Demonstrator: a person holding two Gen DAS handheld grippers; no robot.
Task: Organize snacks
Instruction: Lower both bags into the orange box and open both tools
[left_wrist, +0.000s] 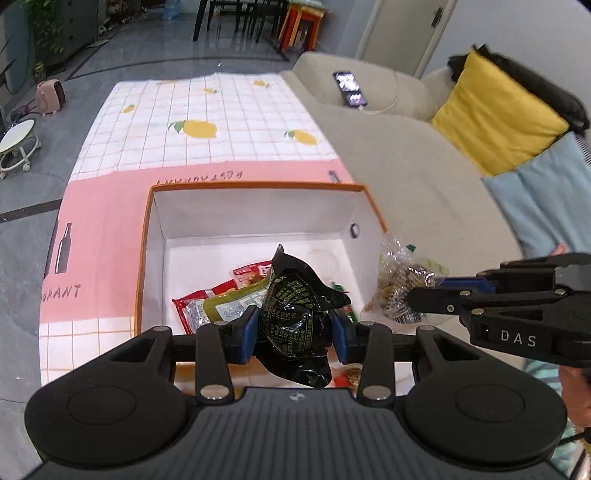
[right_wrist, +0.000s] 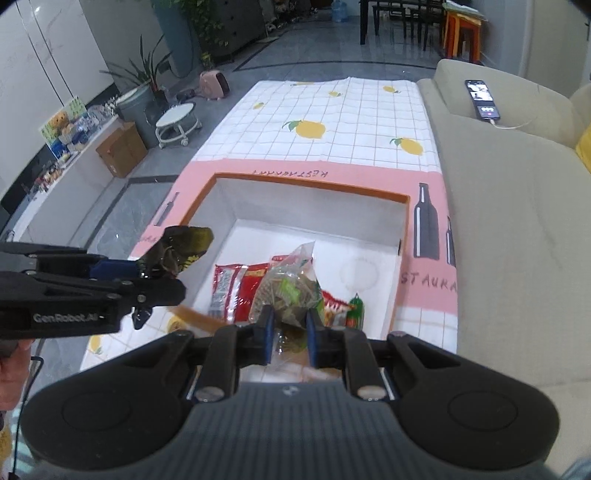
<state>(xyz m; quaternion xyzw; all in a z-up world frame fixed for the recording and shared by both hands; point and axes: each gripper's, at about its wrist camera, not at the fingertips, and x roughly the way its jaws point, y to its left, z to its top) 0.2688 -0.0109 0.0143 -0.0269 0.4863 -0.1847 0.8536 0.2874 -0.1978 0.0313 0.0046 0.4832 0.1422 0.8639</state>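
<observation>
1. You hold the left gripper (left_wrist: 294, 325) pinched on a crumpled black foil snack packet with yellow-green print (left_wrist: 295, 314); its blue pads press the packet's two sides, so the jaws stand only partly closed, stopped by the packet's bulk.
2. Your right gripper (right_wrist: 290, 328) has its jaws pressed nearly together on a clear crinkly plastic bag of small brown snacks (right_wrist: 290, 291); the thin film lets them close almost fully, and the bag sticks up ahead of the tips.
3. Both packets hang in the air near the orange-rimmed white cardboard box (left_wrist: 255, 188) on the pink and white lemon-print tablecloth (left_wrist: 207, 110); that placing looks meant for dropping them in, since the box is the collecting place.
4. In the box already lie red snack packets (right_wrist: 240, 291) and a green-capped item (right_wrist: 355, 310), crowded toward the near end; the far end of the floor is bare.
5. In the left view the black packet sits over the box's near edge; the clear bag hangs just outside the box's right wall, so judge it the less ready of the two.
6. The beige sofa (left_wrist: 406, 166) runs alongside the table.
</observation>
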